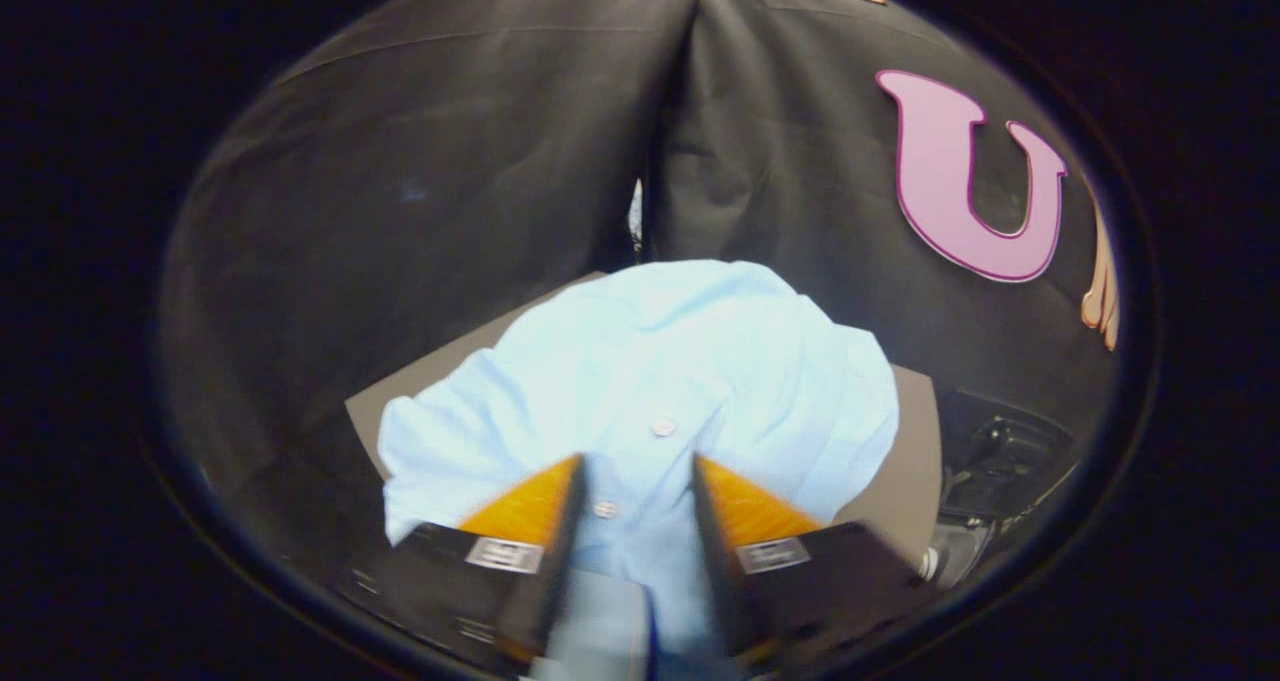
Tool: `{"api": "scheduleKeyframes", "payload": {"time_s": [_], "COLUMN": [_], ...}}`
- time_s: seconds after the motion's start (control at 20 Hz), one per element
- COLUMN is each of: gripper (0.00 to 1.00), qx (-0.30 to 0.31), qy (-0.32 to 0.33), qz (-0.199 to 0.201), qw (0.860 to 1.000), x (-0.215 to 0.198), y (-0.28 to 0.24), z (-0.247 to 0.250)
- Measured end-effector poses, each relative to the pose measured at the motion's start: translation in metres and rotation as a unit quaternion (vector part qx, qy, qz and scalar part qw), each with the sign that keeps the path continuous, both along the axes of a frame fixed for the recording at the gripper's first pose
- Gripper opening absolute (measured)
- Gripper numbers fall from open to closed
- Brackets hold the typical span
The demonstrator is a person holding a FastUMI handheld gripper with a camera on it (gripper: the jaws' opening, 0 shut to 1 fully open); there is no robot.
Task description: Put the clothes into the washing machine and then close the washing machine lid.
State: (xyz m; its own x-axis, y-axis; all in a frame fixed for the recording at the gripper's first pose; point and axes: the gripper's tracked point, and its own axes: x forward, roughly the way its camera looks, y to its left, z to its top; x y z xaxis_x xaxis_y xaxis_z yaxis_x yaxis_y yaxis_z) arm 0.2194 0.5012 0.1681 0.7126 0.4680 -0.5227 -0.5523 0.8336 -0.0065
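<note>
A light blue button-up shirt [650, 361] lies crumpled on a grey-brown tabletop [905, 461], with two of its buttons showing along the placket. My gripper [638, 461] hangs low over the shirt's near part, its jaws open. The placket runs through the gap between the fingertips [560, 491], and the fabric there looks flat and unpinched. Most of the shirt spreads out beyond the fingers, toward the booth wall. Whether the fingers touch the cloth is unclear.
The tabletop's edges show to the left and right of the shirt. Past its right edge sits dark, black equipment [1005, 451]. A person's hand [1100, 301] shows far right against the wall. Black cloth closes off the back.
</note>
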Motion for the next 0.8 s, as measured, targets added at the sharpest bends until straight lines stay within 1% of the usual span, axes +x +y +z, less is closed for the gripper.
{"api": "scheduleKeyframes", "payload": {"time_s": [0.05, 0.2, 0.25, 0.3, 0.35, 0.45, 0.6, 0.7, 0.8], "gripper": [0.33, 0.33, 0.33, 0.07, 0.07, 0.07, 0.06, 0.07, 0.06], "qx": [-0.011, -0.020, -0.013, -0.017, -0.019, -0.015, -0.021, -0.022, -0.019], "qy": [-0.003, -0.018, -0.023, -0.028, -0.030, -0.031, -0.045, -0.054, -0.060], "qz": [0.006, 0.009, 0.001, 0.009, 0.015, 0.011, 0.002, -0.012, -0.038], "qw": [1.000, 1.000, 1.000, 0.999, 0.999, 0.999, 0.999, 0.998, 0.997], "x": [-0.001, 0.002, 0.004, 0.001, 0.001, 0.002, 0.007, 0.010, 0.017], "y": [-0.002, -0.003, 0.000, -0.001, -0.003, -0.006, -0.027, -0.048, -0.078], "z": [0.000, 0.001, 0.002, 0.003, 0.004, 0.004, 0.010, 0.015, 0.023]}}
